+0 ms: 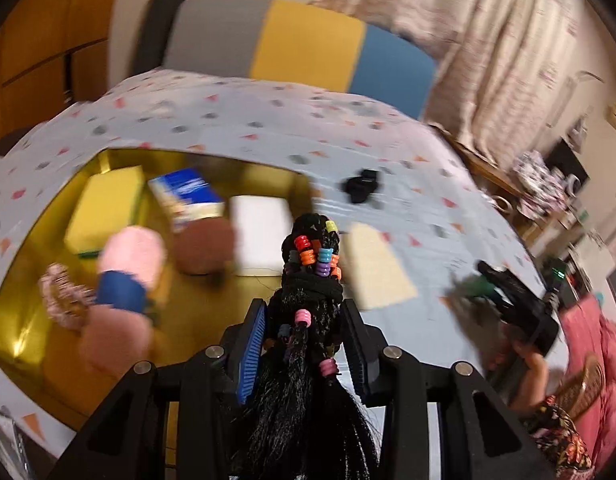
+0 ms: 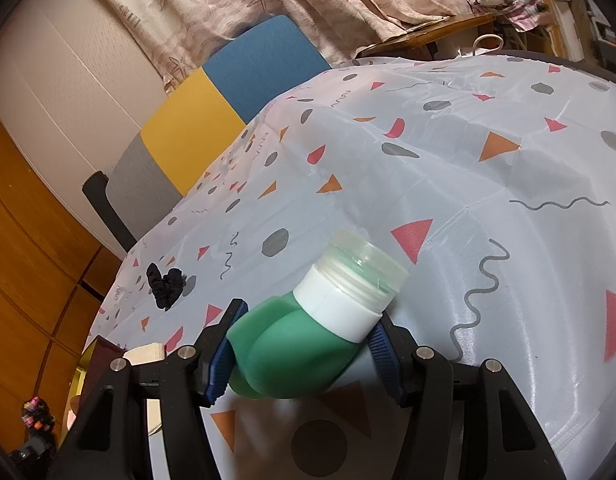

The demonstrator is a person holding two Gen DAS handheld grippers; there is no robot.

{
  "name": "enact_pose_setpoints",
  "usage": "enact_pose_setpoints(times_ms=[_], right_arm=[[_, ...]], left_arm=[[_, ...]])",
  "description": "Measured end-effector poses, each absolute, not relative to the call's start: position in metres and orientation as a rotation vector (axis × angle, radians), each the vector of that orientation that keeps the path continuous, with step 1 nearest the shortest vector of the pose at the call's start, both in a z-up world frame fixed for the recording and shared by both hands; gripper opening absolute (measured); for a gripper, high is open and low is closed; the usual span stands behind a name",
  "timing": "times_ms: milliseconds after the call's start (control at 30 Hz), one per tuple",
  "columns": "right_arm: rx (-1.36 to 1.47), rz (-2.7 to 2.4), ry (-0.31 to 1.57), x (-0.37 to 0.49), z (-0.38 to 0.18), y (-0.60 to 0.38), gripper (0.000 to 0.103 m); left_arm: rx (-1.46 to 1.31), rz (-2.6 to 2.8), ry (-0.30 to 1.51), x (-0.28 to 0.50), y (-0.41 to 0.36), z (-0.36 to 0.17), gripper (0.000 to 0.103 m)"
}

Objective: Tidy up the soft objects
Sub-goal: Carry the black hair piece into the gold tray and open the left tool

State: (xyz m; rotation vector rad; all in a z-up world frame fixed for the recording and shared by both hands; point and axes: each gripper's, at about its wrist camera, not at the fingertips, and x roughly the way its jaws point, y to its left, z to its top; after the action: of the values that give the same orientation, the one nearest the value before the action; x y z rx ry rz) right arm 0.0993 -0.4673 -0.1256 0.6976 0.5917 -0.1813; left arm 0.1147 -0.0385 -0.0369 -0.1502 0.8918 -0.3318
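Note:
My left gripper [image 1: 304, 320] is shut on a black braided hairpiece with coloured beads [image 1: 314, 264], held above the near right corner of a gold tray [image 1: 12, 320]. The tray holds a yellow sponge [image 1: 104, 208], a blue packet [image 1: 186, 194], a white pad [image 1: 260, 240], a brown pom-pom [image 1: 206, 246], pink fluffy pieces [image 1: 134, 254] and a scrunchie [image 1: 60, 296]. My right gripper [image 2: 304, 344] is shut on a soft green squeeze bottle with a white collar and clear cap [image 2: 308, 332], above the tablecloth. The hairpiece also shows at the lower left of the right wrist view [image 2: 37, 420].
A black scrunchie [image 1: 360, 186] [image 2: 166, 284] and a cream pad [image 1: 376, 266] lie on the patterned tablecloth [image 2: 488, 184]. A grey, yellow and blue chair [image 1: 304, 44] stands behind the table. Curtains and cluttered shelves are at the right.

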Motion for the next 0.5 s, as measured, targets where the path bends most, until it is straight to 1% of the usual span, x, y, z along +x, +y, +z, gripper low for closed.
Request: enact_pose_setpoints(times_ms=[267, 500], right_arm=[[0.656, -0.205, 0.618, 0.102, -0.123, -0.462, 0.060], [0.622, -0.223, 0.635, 0.103, -0.122, -0.458, 0.060]], left_arm=[[-0.169, -0.247, 0.981, 0.137, 0.008, -0.073, 0.037], [-0.201, -0.206, 0.970, 0.150, 0.026, -0.079, 0.038]])
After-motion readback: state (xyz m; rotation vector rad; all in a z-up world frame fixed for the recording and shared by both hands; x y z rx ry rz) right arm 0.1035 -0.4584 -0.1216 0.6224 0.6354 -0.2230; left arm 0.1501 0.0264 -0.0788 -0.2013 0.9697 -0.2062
